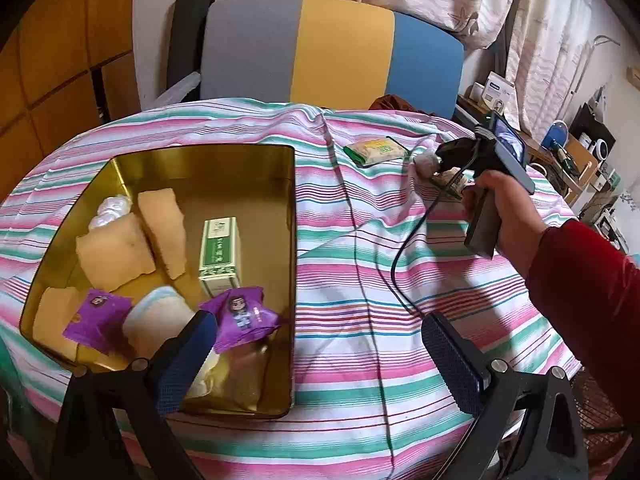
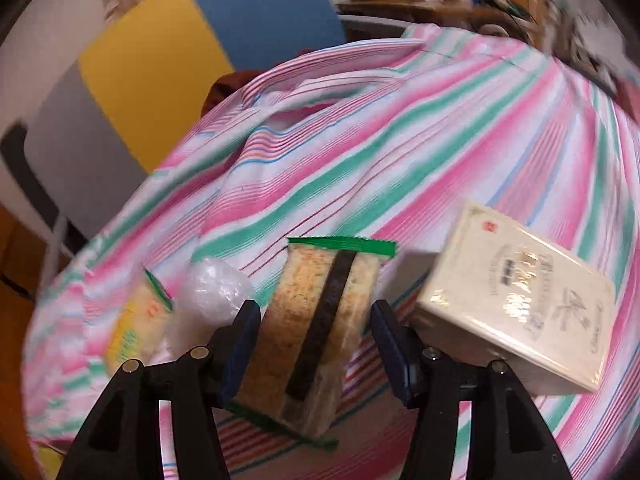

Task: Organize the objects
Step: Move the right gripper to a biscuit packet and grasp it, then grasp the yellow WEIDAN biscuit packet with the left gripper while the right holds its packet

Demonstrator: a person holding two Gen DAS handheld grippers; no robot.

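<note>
A gold tin (image 1: 256, 152) lies on the striped cloth and holds yellow sponge-like blocks (image 1: 114, 256), a green box (image 1: 220, 252), two purple packets (image 1: 244, 316) and white wrapped items. My left gripper (image 1: 320, 354) hovers open over the tin's near right corner with nothing in it. My right gripper (image 2: 312, 348) is open and straddles a green-edged snack packet (image 2: 316, 312) with a dark stripe. Its left pad is close against the packet, and a gap shows at the right pad. In the left wrist view a hand holds the right gripper (image 1: 448, 158) at the far right of the table.
Beside the snack packet lie a white wrapped ball (image 2: 212, 292), a yellow-green packet (image 2: 136, 320) and a cream box (image 2: 516, 304). Another green-edged packet (image 1: 376, 150) lies behind. A black cable (image 1: 396, 272) crosses the cloth. A grey, yellow and blue chair (image 1: 332, 48) stands behind the table.
</note>
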